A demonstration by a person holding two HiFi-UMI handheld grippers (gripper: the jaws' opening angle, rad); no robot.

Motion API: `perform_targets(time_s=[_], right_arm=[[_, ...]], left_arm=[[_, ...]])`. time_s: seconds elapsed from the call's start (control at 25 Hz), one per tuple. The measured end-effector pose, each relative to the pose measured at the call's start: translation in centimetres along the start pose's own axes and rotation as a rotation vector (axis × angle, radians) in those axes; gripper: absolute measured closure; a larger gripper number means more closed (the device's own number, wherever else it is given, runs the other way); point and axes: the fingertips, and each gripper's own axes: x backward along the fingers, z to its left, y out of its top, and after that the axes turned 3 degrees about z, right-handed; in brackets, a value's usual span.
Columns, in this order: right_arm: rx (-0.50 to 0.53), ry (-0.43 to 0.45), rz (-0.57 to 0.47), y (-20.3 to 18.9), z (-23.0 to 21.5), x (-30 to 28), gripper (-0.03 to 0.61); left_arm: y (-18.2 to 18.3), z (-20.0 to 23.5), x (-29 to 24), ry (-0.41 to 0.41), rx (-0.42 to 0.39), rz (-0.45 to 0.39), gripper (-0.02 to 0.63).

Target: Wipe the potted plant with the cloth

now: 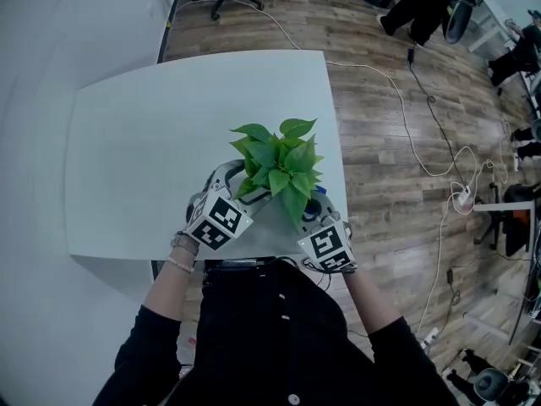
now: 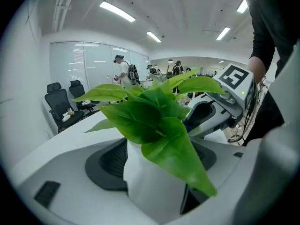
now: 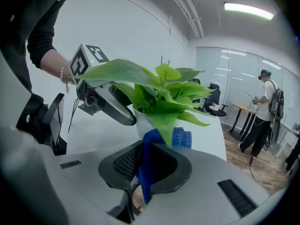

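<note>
Under both grippers, a white table (image 1: 152, 159), its near edge just behind them. Between the two, a potted plant (image 1: 279, 167), upright, with green leaves (image 2: 140, 116) spreading over both sets of jaws. Clamped in the left gripper (image 2: 154, 170): the plant's white pot (image 2: 140, 189), a jaw pressed against either flank, one long leaf drooping toward the camera in front of it. Straight ahead of the right gripper (image 3: 147, 168), the same pot, just beyond the jaw tips. Pinched between that gripper's jaws, a blue cloth (image 3: 144, 172): a folded strip hanging down through the gap, a knit corner bunched past the tips beside the pot's base. Probably touching the pot, though foliage hides the contact. Opposite the right gripper, at the pot's far side, the left one. On the wrist behind the left gripper, a bead bracelet (image 1: 179, 264).
</note>
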Motion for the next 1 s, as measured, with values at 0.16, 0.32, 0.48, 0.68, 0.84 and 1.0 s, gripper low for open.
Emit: perform_targets(time_s=[0.16, 0.32, 0.48, 0.68, 0.84, 1.0], right_arm=[[0.047, 0.036, 0.004, 0.4, 2.1, -0.3, 0.503], [0.047, 0.067, -0.005, 1.4, 3.9, -0.7, 0.503], [0.042, 0.073, -0.021, 1.3, 4.2, -0.9, 0.503], [-0.022, 0.046, -0.04, 1.0, 2.8, 0.4, 0.503], [-0.015, 0.006, -0.014, 0.1, -0.3, 1.4, 0.503], [0.019, -0.03, -0.006, 0.6, -3.6, 1.7, 0.503]], left_arm=[[0.1, -0.1, 0.0, 0.009, -0.001, 0.002, 0.27], [0.1, -0.1, 0.2, 0.014, -0.005, 0.004, 0.27], [0.0, -0.1, 0.0, 0.018, -0.018, 0.011, 0.276], [0.0, -0.1, 0.4, 0.027, -0.038, 0.014, 0.276], [-0.1, -0.1, 0.3, 0.027, -0.046, 0.013, 0.279], [0.1, -0.2, 0.7, 0.024, -0.047, 0.014, 0.279]])
